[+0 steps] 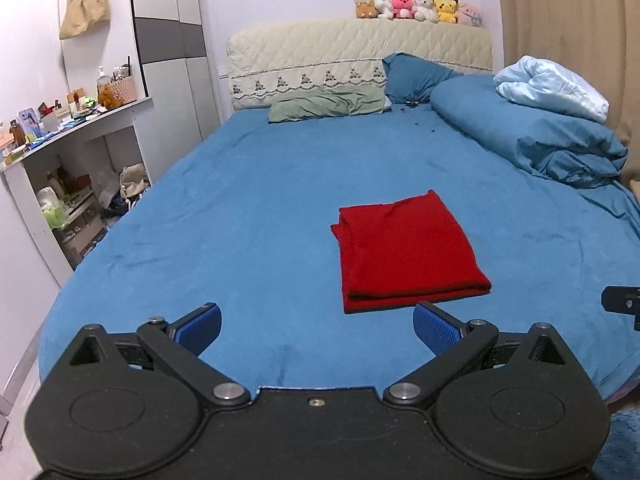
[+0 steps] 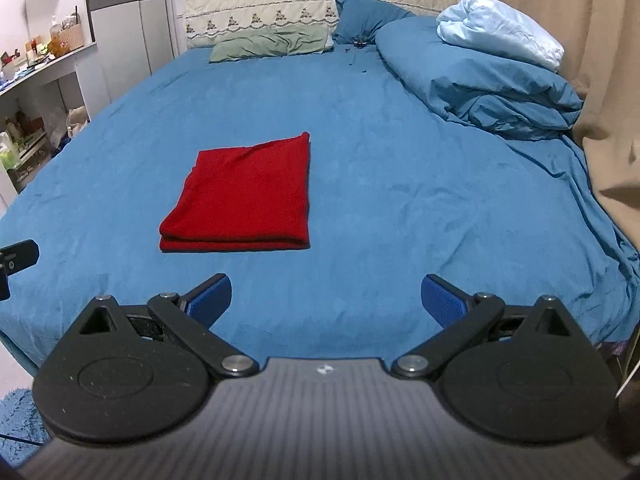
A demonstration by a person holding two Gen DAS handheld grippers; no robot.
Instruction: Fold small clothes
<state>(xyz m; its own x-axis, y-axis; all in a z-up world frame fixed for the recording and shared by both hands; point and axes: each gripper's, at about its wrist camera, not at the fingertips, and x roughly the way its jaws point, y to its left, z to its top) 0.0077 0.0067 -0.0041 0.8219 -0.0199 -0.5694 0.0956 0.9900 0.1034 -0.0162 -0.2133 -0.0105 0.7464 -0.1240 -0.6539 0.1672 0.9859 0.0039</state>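
A red garment (image 1: 404, 252) lies folded into a flat rectangle on the blue bed sheet (image 1: 248, 208). It also shows in the right wrist view (image 2: 244, 196), left of centre. My left gripper (image 1: 317, 330) is open and empty, held above the sheet just short of the garment's near left corner. My right gripper (image 2: 326, 300) is open and empty, above the sheet to the right of the garment's near edge. Neither gripper touches the cloth.
A rolled blue duvet (image 1: 532, 132) with a pale blue cloth (image 1: 552, 88) fills the bed's right side. A green pillow (image 1: 328, 104) and blue pillow (image 1: 416, 76) lie by the headboard. A cluttered shelf unit (image 1: 76, 160) stands left. A beige curtain (image 2: 560, 20) hangs right.
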